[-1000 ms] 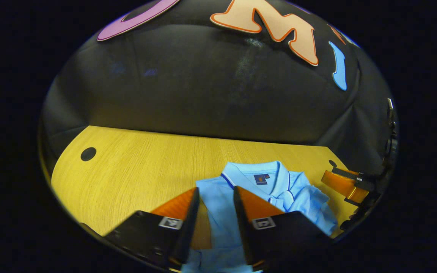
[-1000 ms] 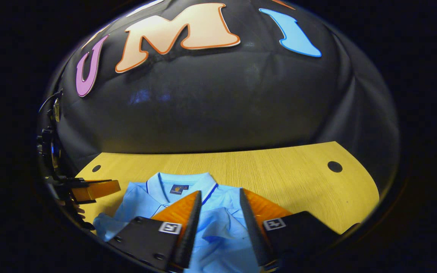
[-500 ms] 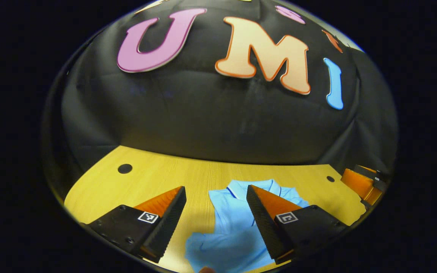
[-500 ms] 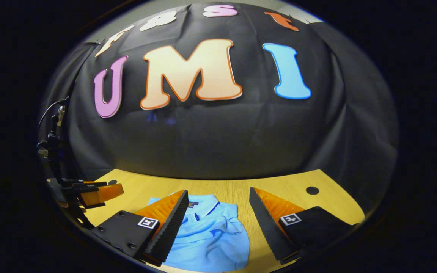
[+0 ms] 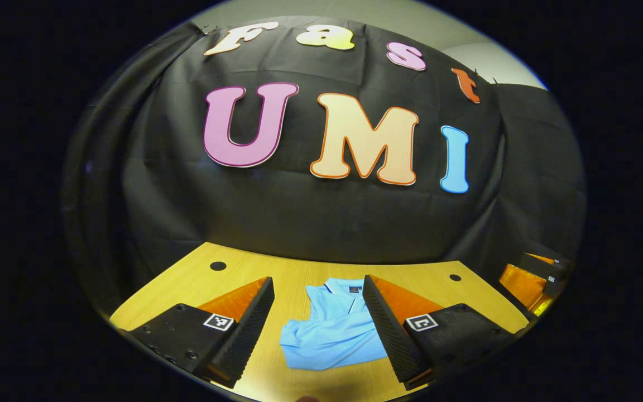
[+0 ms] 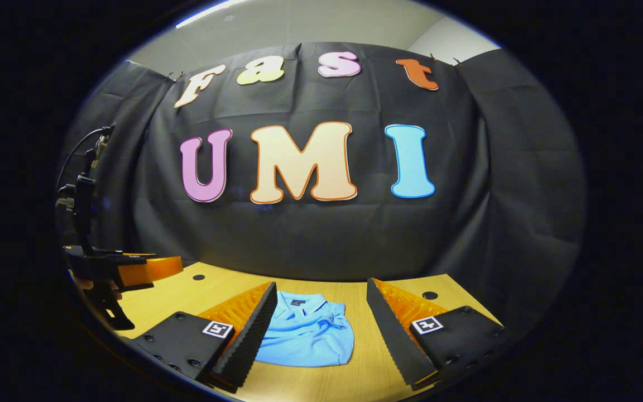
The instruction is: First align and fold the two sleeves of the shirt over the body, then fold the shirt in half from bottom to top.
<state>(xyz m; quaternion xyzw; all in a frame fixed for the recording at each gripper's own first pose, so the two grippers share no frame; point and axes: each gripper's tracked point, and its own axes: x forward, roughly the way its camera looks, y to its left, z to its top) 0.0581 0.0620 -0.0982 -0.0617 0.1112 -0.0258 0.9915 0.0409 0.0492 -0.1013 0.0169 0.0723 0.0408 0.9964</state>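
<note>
A light blue polo shirt (image 5: 335,332) lies folded into a compact bundle on the wooden table (image 5: 305,273), collar toward the wall. In the left gripper view my left gripper (image 5: 317,304) hangs open above and in front of it, nothing between the fingers. In the right gripper view the same shirt (image 6: 307,332) lies ahead of my open right gripper (image 6: 320,310), which also holds nothing. The left gripper (image 6: 157,269) appears at the left of the right gripper view with a hand behind it. The right gripper (image 5: 528,279) shows at the right edge of the left gripper view.
The wooden table has round dark holes near its back corners (image 5: 218,266) (image 5: 455,277) (image 6: 429,295). The black cloth wall stands close behind the table's far edge.
Both grippers have let go of the shirt, opened wide and pulled back and up from the table. The shirt now lies folded and looks smaller and farther off.
</note>
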